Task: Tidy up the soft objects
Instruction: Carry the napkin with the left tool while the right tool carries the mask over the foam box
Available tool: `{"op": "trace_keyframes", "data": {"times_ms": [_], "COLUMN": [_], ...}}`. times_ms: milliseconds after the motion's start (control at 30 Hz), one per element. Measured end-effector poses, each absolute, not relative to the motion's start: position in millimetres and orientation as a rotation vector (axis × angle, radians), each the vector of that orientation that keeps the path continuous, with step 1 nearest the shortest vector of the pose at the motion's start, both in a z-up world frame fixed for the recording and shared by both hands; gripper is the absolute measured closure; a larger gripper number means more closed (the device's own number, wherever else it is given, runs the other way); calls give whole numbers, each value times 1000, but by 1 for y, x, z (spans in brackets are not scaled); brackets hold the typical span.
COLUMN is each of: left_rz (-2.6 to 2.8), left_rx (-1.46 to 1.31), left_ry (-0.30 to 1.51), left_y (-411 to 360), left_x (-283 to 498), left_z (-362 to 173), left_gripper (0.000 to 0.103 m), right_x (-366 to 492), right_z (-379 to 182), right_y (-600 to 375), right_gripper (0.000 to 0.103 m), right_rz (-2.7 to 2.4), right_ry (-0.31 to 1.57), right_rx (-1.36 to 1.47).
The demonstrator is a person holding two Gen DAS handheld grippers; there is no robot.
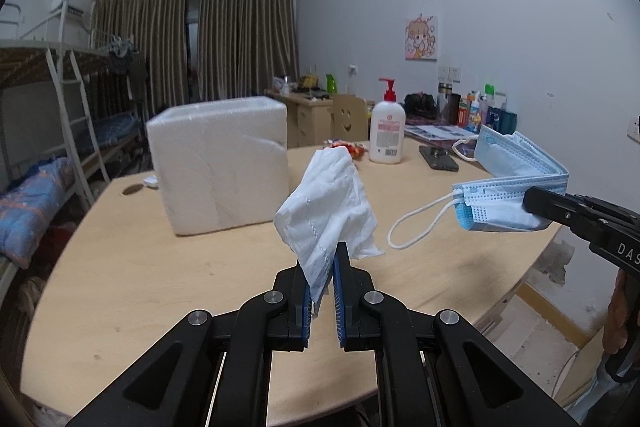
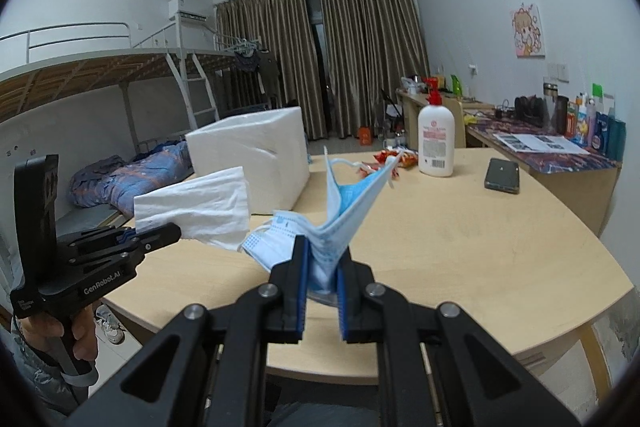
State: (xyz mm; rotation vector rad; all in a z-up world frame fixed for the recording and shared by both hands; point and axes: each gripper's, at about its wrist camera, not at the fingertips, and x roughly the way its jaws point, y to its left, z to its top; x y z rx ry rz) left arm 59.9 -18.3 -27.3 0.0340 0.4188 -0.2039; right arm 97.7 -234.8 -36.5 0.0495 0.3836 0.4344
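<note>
Closest to me, my left gripper (image 1: pixel 322 259) is clamped on a white tissue (image 1: pixel 328 211), which stands crumpled up out of the jaws, clear of the table (image 1: pixel 160 287). My right gripper (image 2: pixel 322 255) is pinched tight on a small stack of blue face masks (image 2: pixel 344 211); they fan upward from the pads, and one white ear loop (image 1: pixel 416 227) dangles free below them in the left view. Both loads hang in the air above the near part of the pale wooden table, the masks to the right of the tissue and apart from it.

Further back on the left side of the table stands a white foam box (image 1: pixel 220 163). Behind the tissue lies a red snack packet (image 1: pixel 354 149), and just right of it a white lotion bottle (image 1: pixel 386 131) with a red pump. A dark phone (image 1: pixel 438 158) lies flat to the right of the bottle.
</note>
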Motion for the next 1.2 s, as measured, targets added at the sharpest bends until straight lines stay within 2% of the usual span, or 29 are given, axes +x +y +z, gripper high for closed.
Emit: {"op": "trace_keyframes", "data": {"times_ms": [667, 1200], "left_rz": [-110, -6], "left_rx": [100, 108], "left_ry": [223, 133], "left_y": [-13, 0], "left_x": [-30, -60], "left_z": [22, 48], "left_gripper": [93, 93], "right_x": [45, 40], "right_z": [-2, 15], "right_y": [-234, -207], "right_gripper": [88, 88], "right_rz": [498, 530], "right_ry": [219, 140], "right_rx": [34, -3]}}
